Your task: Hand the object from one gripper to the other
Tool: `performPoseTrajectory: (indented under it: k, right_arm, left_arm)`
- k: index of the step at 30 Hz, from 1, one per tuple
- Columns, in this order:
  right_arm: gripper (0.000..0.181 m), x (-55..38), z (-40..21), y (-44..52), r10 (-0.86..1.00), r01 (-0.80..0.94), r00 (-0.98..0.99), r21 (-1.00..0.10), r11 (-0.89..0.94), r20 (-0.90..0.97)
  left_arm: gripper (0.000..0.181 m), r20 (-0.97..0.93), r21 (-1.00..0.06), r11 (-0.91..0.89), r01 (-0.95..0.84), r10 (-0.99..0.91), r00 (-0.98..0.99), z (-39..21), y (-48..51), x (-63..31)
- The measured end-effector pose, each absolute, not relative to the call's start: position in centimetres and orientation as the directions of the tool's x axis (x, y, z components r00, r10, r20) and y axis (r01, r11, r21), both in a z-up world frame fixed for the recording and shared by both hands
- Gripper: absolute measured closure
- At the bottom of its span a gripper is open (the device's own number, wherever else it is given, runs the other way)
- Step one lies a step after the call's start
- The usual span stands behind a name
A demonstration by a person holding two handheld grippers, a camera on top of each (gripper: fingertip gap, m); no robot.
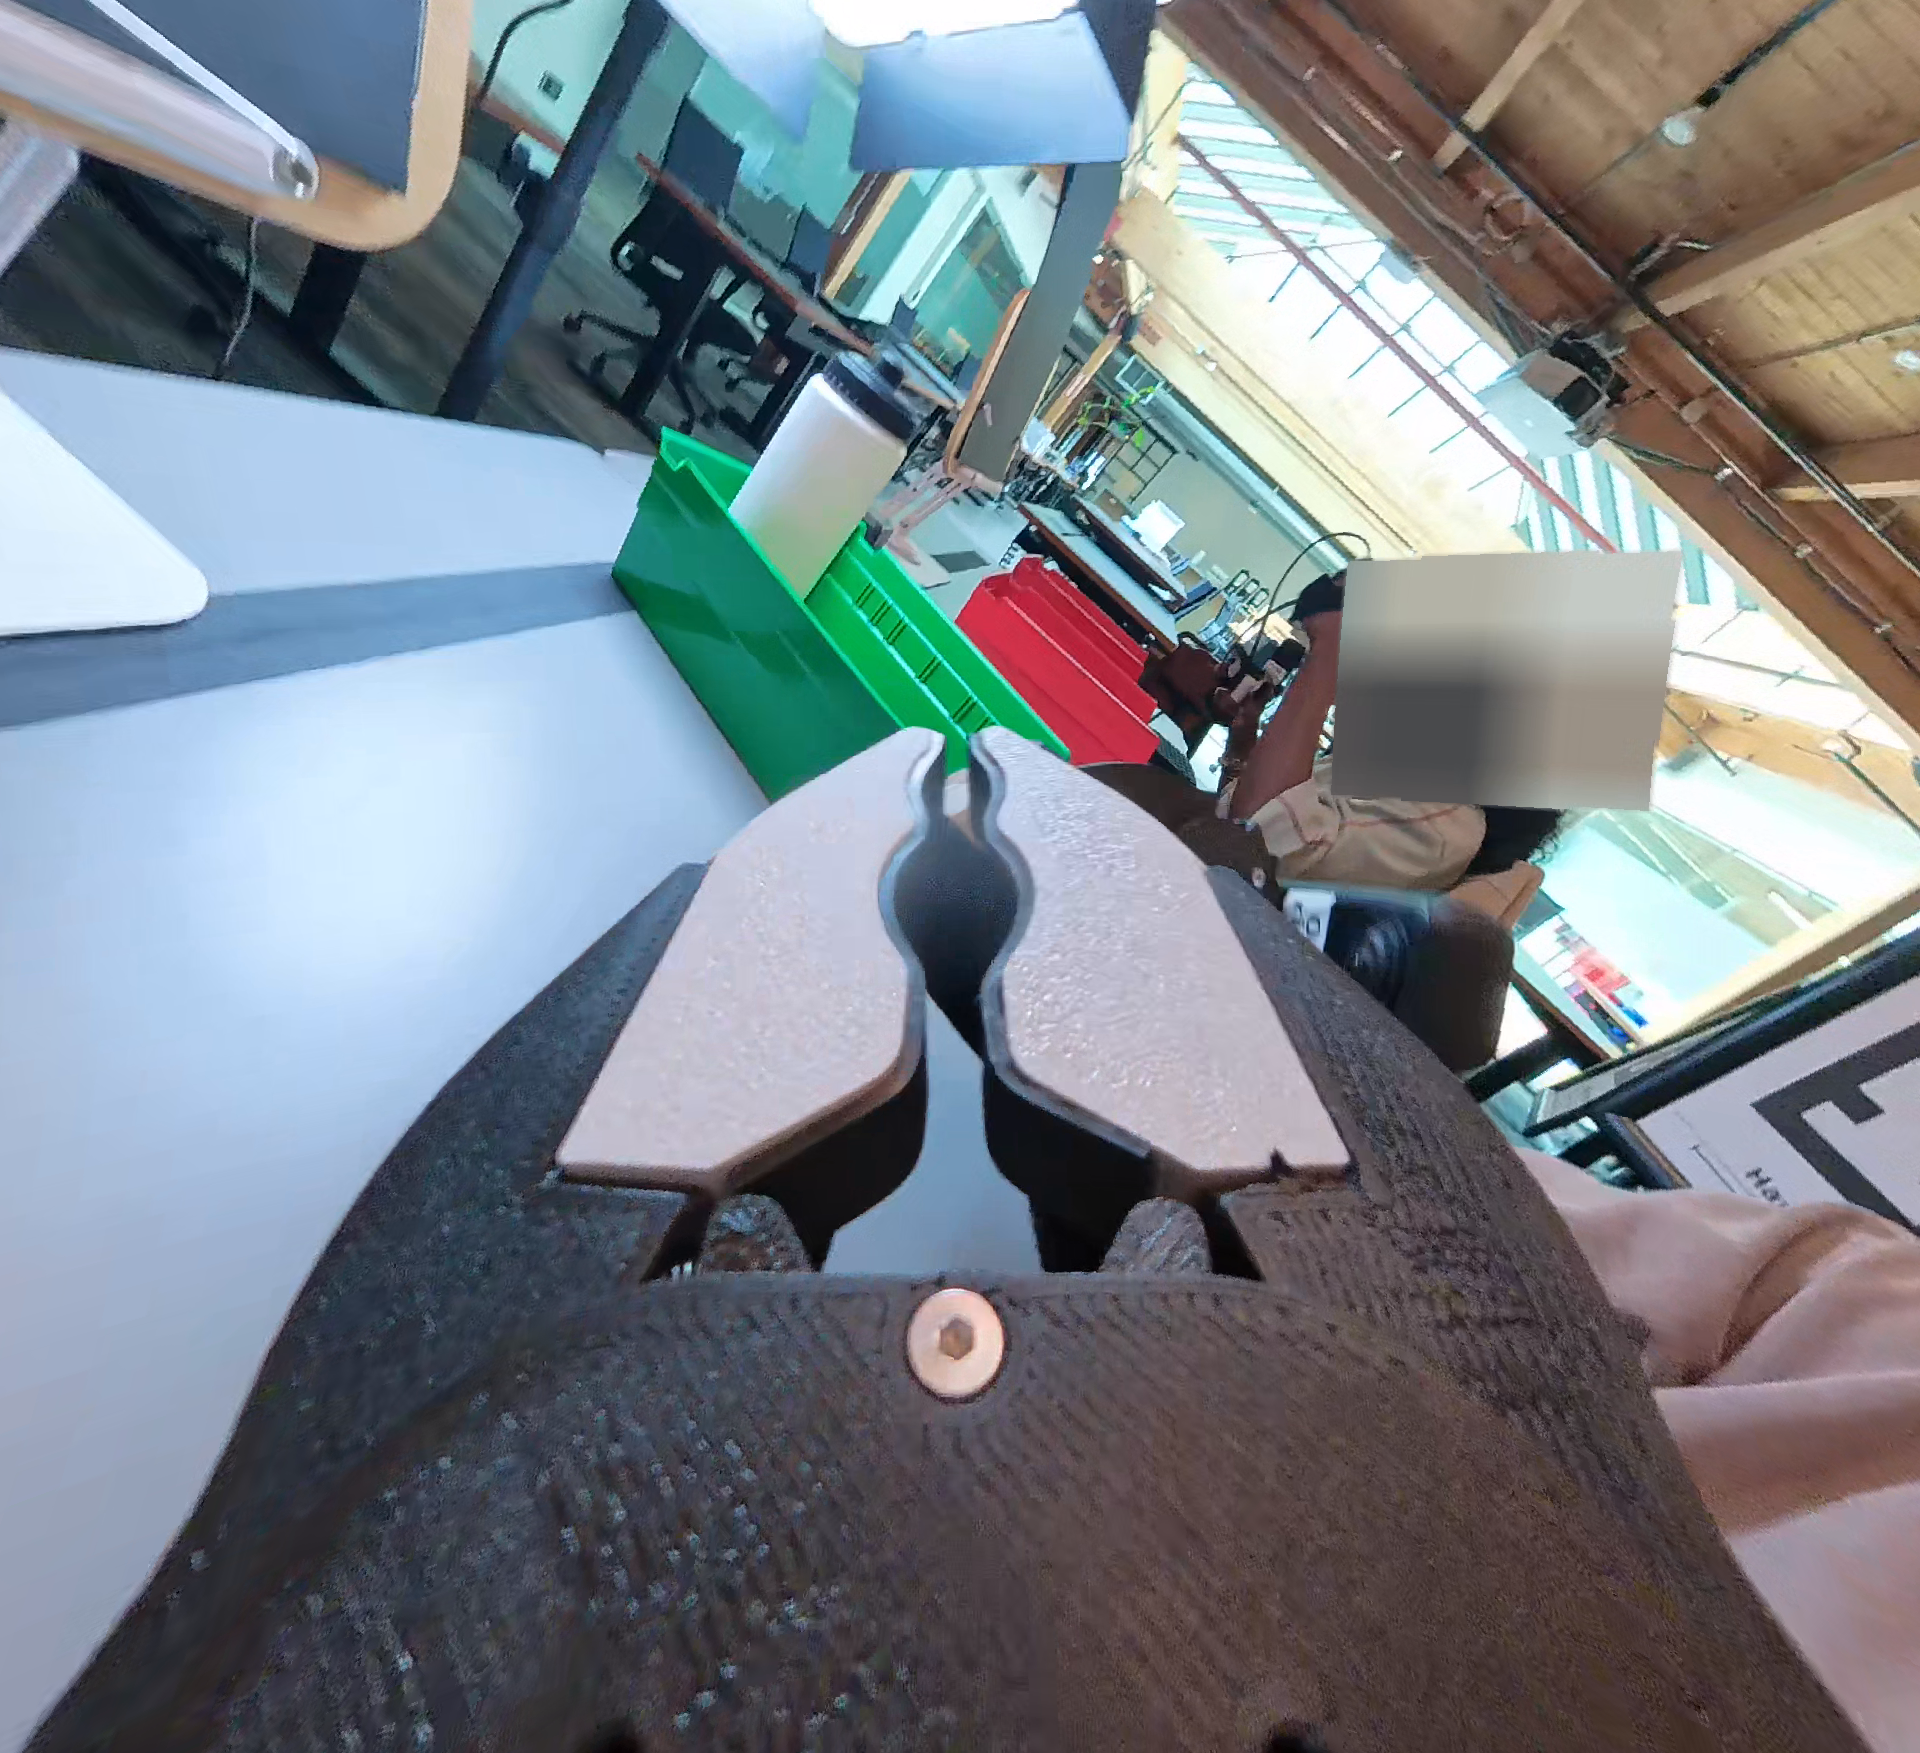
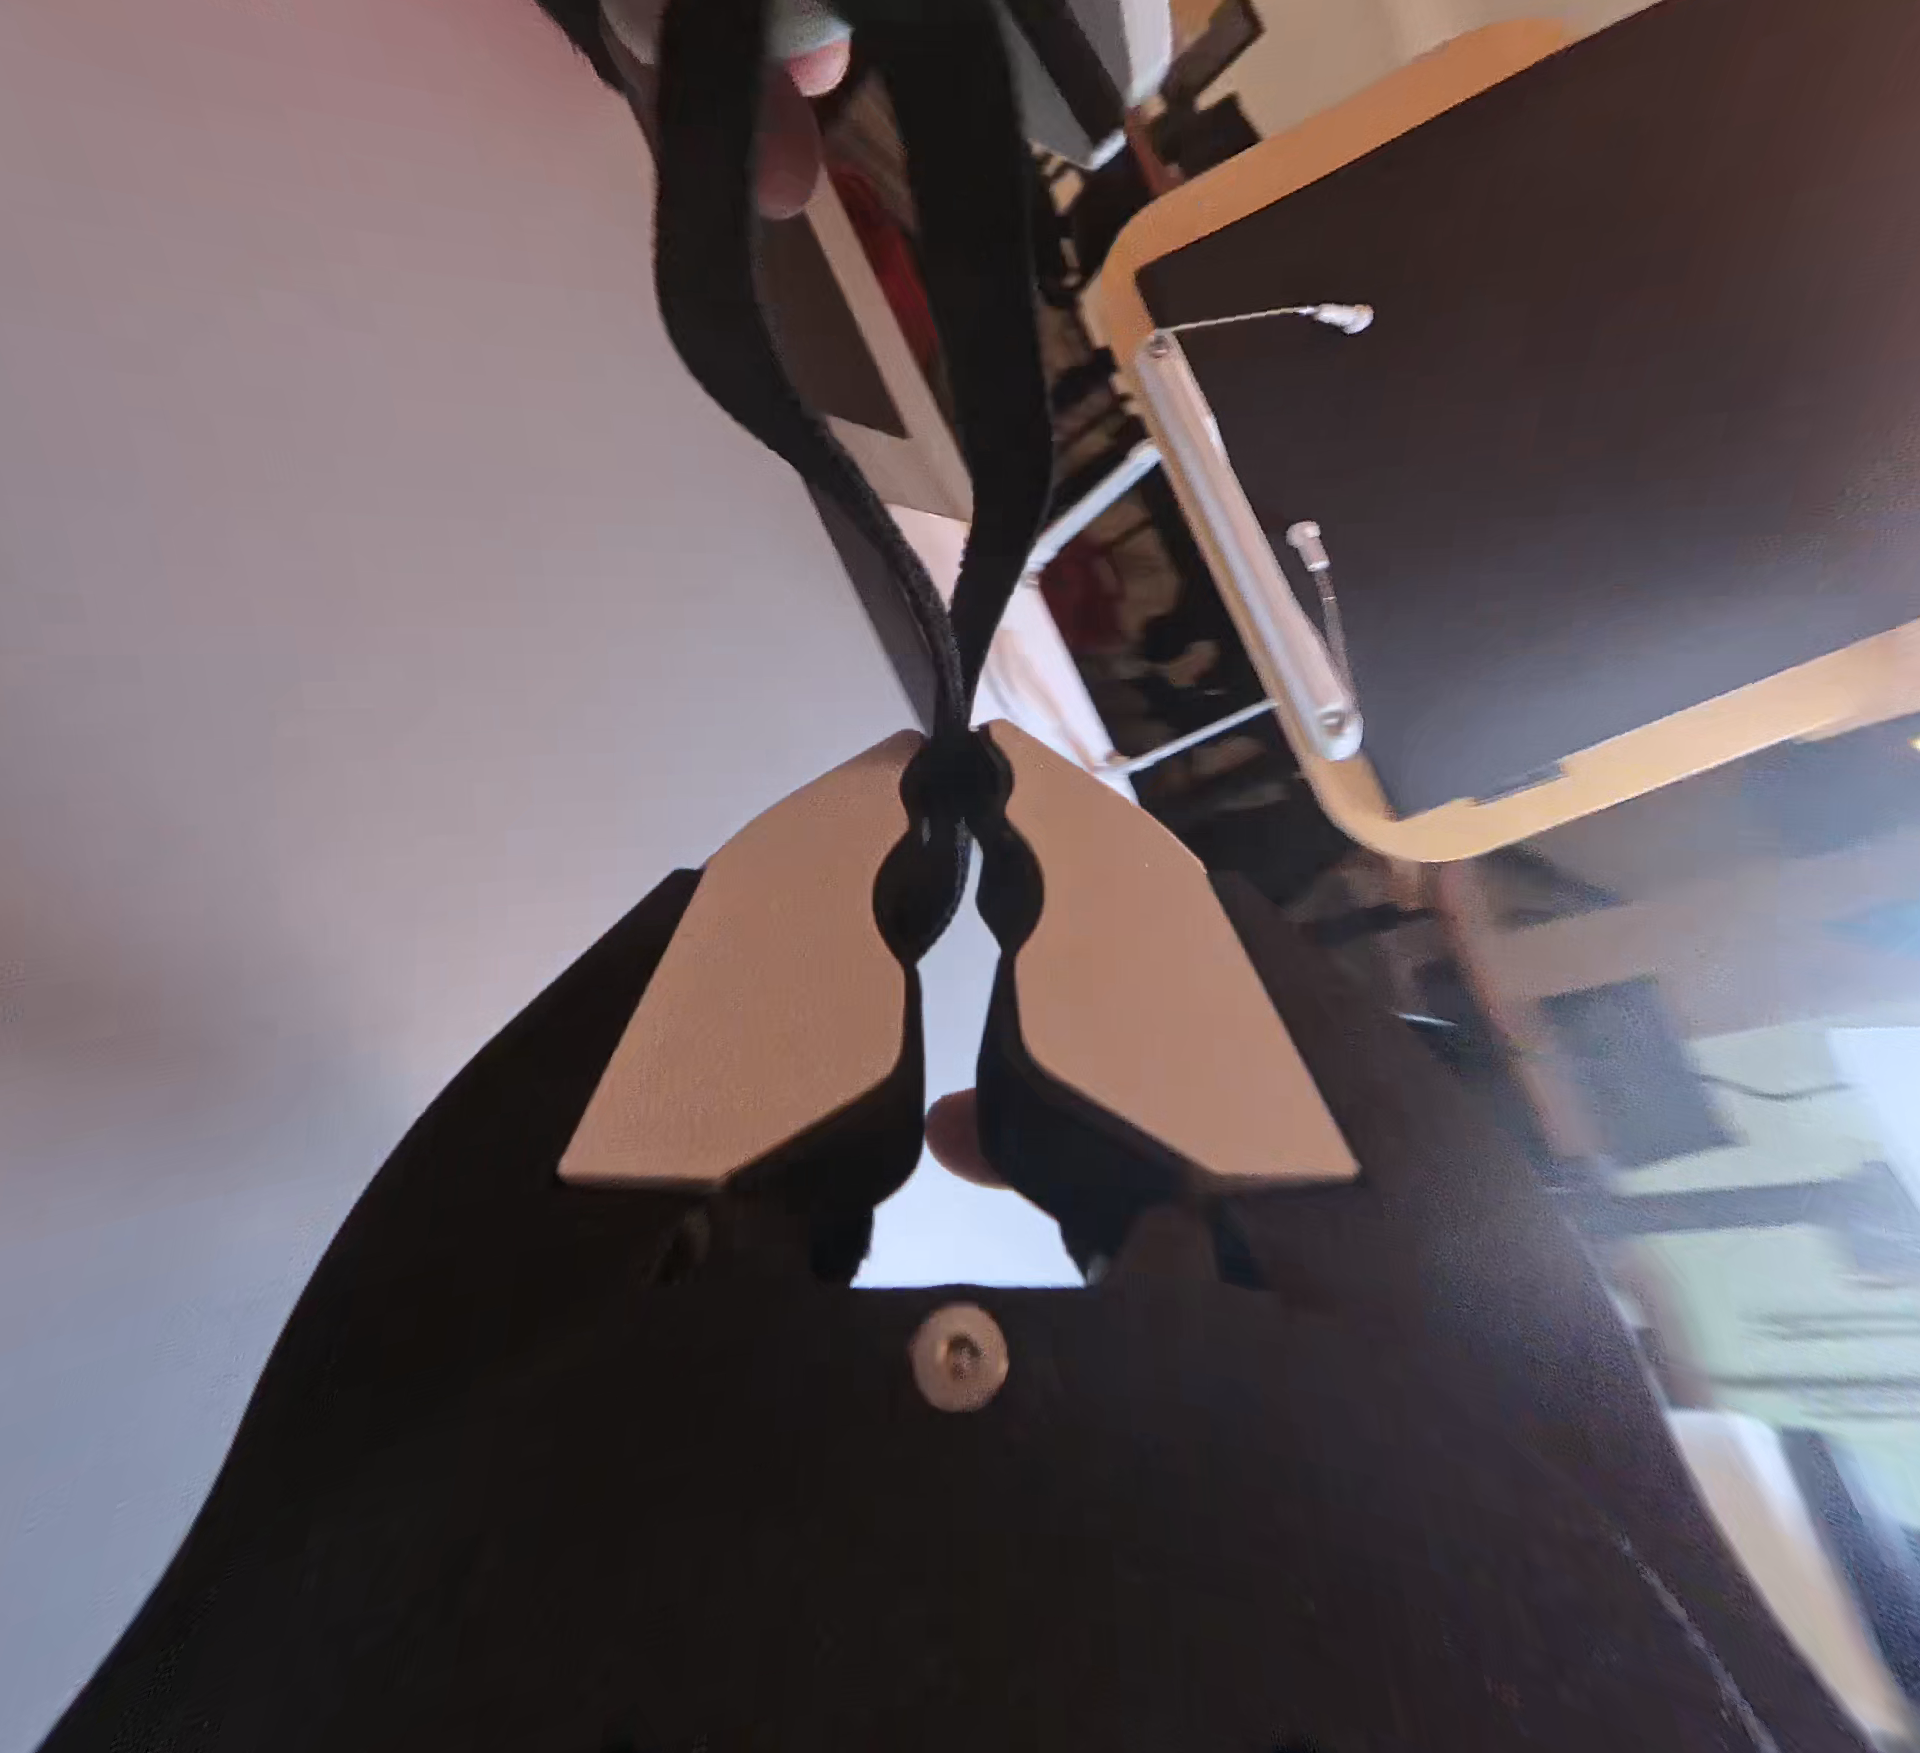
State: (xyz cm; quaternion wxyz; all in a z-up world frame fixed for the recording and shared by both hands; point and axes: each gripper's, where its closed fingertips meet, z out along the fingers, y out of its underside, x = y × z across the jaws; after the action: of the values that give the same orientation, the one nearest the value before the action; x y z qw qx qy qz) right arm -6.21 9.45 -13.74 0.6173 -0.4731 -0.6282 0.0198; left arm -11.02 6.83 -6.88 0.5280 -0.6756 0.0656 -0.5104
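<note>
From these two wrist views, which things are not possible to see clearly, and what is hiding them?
- Right wrist view: the black fabric strap is clamped in the right gripper; its far end is cut off by the top edge, behind a hand.
- Left wrist view: the closed, empty left gripper shows no strap, so what the strap belongs to is unknown.
- Left wrist view: the green plastic bin hides the base of the white bottle.

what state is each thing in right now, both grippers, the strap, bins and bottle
left gripper: shut, nothing between its tips
right gripper: shut on the black strap
black strap: pinched at the fingertips, loop running up and away
green bin: on the white table, open top
white bottle: upright, dark cap on
red bin: open, beyond the green bin
</note>
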Motion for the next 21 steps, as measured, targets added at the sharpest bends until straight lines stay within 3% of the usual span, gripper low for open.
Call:
performPoseTrajectory:
  k: [3,5,7,9,13,17,19,21]
  right_arm:
    - [0.176,-6.3,-13.3,7.9,0.896,0.434,0.181,-0.851,0.297,0.405]
    - [0.176,-6.3,-11.4,6.2,0.991,0.272,0.091,-0.960,0.066,0.094]
    - [0.177,-5.8,-8.6,4.6,0.977,0.122,-0.067,-0.974,-0.191,-0.200]
    - [0.177,-5.0,-6.1,4.1,0.898,0.013,-0.202,-0.918,-0.397,-0.392]
    - [0.177,-3.6,-3.8,2.3,0.686,0.006,-0.490,-0.789,-0.615,-0.538]
    - [0.177,-3.2,-4.1,-0.4,0.540,0.105,-0.652,-0.769,-0.631,-0.533]
    - [0.176,-3.6,-4.8,-1.4,0.520,0.152,-0.662,-0.776,-0.612,-0.540]
    - [0.176,-4.4,-5.6,-2.0,0.494,0.216,-0.635,-0.751,-0.624,-0.594]
  left_arm:
    - [0.148,0.532,-0.833,-0.351,0.428,-0.721,0.445,-4.8,6.0,-11.8]
    - [0.140,0.431,-0.878,-0.248,0.410,-0.782,0.451,-3.3,5.1,-12.4]
    - [0.135,0.326,-0.910,-0.152,0.387,-0.837,0.439,-2.1,4.0,-12.6]
    - [0.134,0.241,-0.931,-0.082,0.356,-0.870,0.431,-1.7,3.1,-12.4]
    - [0.133,0.104,-0.970,0.000,0.241,-0.904,0.416,-2.4,1.8,-10.2]
    - [0.126,-0.122,-0.987,0.160,0.030,-0.848,0.516,-3.7,1.9,-8.6]
    - [0.123,-0.357,-0.932,0.321,-0.170,-0.719,0.596,-4.1,2.3,-8.8]
    - [0.121,-0.627,-0.778,0.442,-0.447,-0.505,0.594,-4.6,2.9,-9.2]
